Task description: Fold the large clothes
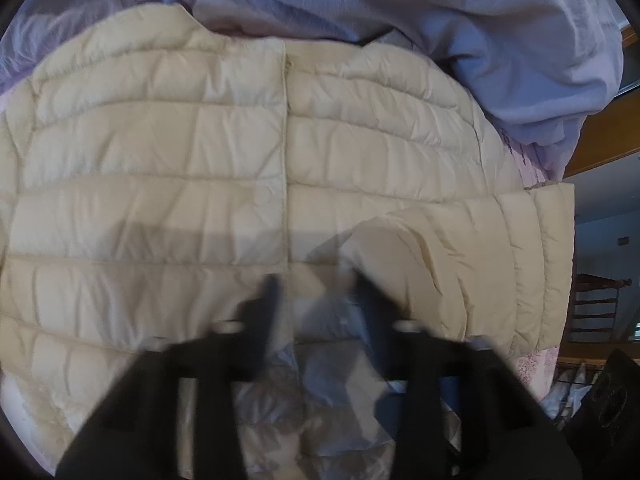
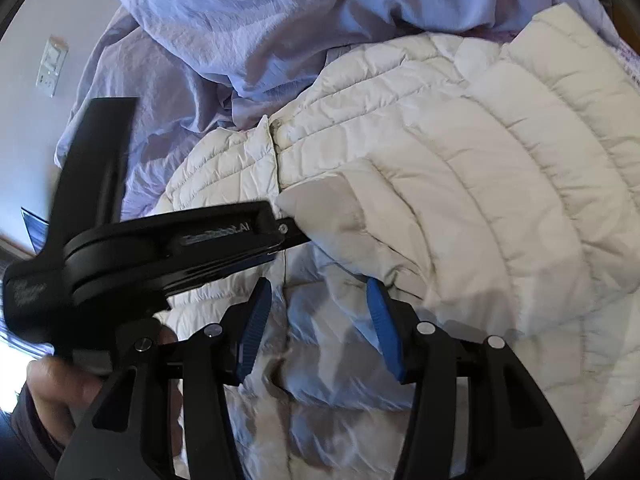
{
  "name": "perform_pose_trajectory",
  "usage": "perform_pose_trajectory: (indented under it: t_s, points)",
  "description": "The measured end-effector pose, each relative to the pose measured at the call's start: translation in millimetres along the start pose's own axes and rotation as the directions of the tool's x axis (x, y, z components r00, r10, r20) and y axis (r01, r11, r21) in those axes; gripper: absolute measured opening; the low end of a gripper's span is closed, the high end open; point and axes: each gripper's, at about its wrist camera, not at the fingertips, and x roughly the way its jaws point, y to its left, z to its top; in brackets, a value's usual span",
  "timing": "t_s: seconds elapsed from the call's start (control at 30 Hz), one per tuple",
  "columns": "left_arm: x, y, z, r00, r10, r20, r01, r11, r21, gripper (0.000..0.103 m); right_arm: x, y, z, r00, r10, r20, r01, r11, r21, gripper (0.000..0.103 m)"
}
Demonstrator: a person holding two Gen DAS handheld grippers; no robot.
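Your right tongs, blue-padded, stand apart over the cream quilted puffer jacket with nothing pinched. Your left tongs are blurred; their fingers look apart, though you cannot tell if they grip cloth. That jacket lies spread on the bed beside crumpled lavender bedding.

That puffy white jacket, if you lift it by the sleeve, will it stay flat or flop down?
The puffy jacket would probably flop: its folded sleeve already bends softly. Its puffed quilting suggests it is light for its size. The shiny fabric might slip a little.
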Motion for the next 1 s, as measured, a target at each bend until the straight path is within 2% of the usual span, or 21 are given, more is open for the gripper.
perform_pose_trajectory:
  t_s: [0.03, 0.1, 0.3, 0.5, 0.7, 0.8, 0.93, 1.0]
  points:
    - [2, 1, 0, 1.0, -0.021, -0.005, 0.021, 1.0, -0.01, 0.006, -4, -3, -1, 1.0, -0.011, 0.006, 0.011, 1.0, -0.001, 0.052]
    - [2, 4, 0, 0.999, -0.03, 0.01, 0.03, 0.999, -0.03, 0.001, -11, -11, -2, 1.0, -0.02, 0.016, 0.019, 1.0, 0.016, 0.052]
    - [-18, 24, 3, 0.996, 0.02, 0.091, -0.018, 0.999, -0.029, 0.001, -28, -26, -6, 0.998, -0.042, 0.046, 0.04, 0.998, 0.043, 0.052]
    - [-53, 62, 17, 0.981, 0.103, 0.166, -0.095, 0.994, -0.055, 0.001, -34, -29, -6, 0.994, -0.081, 0.073, 0.078, 0.996, 0.046, 0.052]
    - [-66, 85, 24, 0.963, 0.188, 0.193, -0.177, 0.982, -0.071, 0.001, -32, -26, 1, 0.981, -0.162, 0.105, 0.16, 0.987, 0.026, 0.052]
    - [-61, 92, 20, 0.966, 0.191, 0.172, -0.182, 0.981, -0.067, 0.001, -26, -24, 7, 0.963, -0.241, 0.12, 0.242, 0.97, 0.003, 0.052]
    - [-55, 94, 11, 0.966, 0.204, 0.159, -0.195, 0.979, -0.065, 0.007, -4, -26, 11, 0.931, -0.354, 0.085, 0.358, 0.933, -0.036, 0.052]
    - [-58, 96, 7, 0.961, 0.224, 0.164, -0.215, 0.974, -0.073, 0.028, 4, -26, 9, 0.918, -0.389, 0.072, 0.393, 0.918, -0.056, 0.052]
